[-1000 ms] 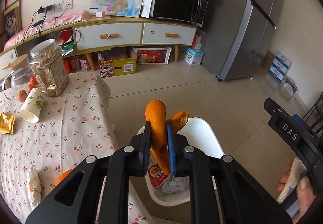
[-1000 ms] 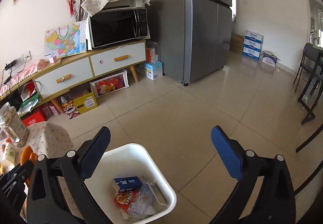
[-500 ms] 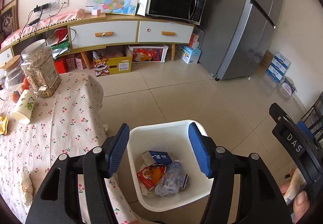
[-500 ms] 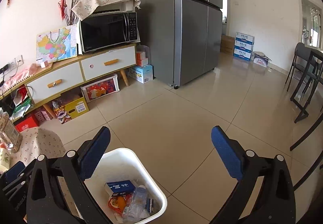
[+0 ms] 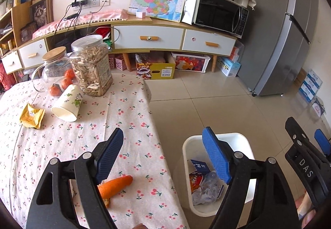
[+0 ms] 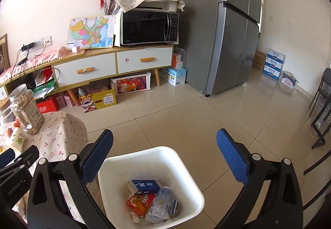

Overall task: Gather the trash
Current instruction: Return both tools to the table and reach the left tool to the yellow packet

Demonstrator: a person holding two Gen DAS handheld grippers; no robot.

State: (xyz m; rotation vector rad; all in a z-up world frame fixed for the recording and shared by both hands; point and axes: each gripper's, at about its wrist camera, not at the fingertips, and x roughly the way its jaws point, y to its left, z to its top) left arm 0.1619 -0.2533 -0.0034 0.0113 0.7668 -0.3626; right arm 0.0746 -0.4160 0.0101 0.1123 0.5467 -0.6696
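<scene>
A white trash bin [image 5: 246, 142] stands on the floor beside the table; it also shows in the right wrist view [image 6: 186, 169], holding a blue carton [image 6: 144, 185], a red snack wrapper [image 6: 140, 201] and a crushed plastic bottle [image 6: 159, 206]. My left gripper [image 5: 163, 156] is open and empty above the table edge. An orange peel [image 5: 115, 186] lies on the cloth under its left finger. A yellow wrapper [image 5: 32, 116] and a tipped paper cup [image 5: 67, 104] lie farther left. My right gripper [image 6: 165, 156] is open and empty above the bin.
A cherry-print tablecloth [image 5: 72, 146] covers the table. A jar of seeds [image 5: 92, 65] and a glass jar with oranges [image 5: 55, 72] stand at its far end. A cabinet [image 5: 149, 38], microwave [image 5: 219, 14] and fridge [image 5: 285, 32] line the wall. A chair [image 6: 322, 105] stands right.
My left gripper opened and dropped the orange peel into the bin, then swung left over the table. The right gripper stayed open above the bin.
</scene>
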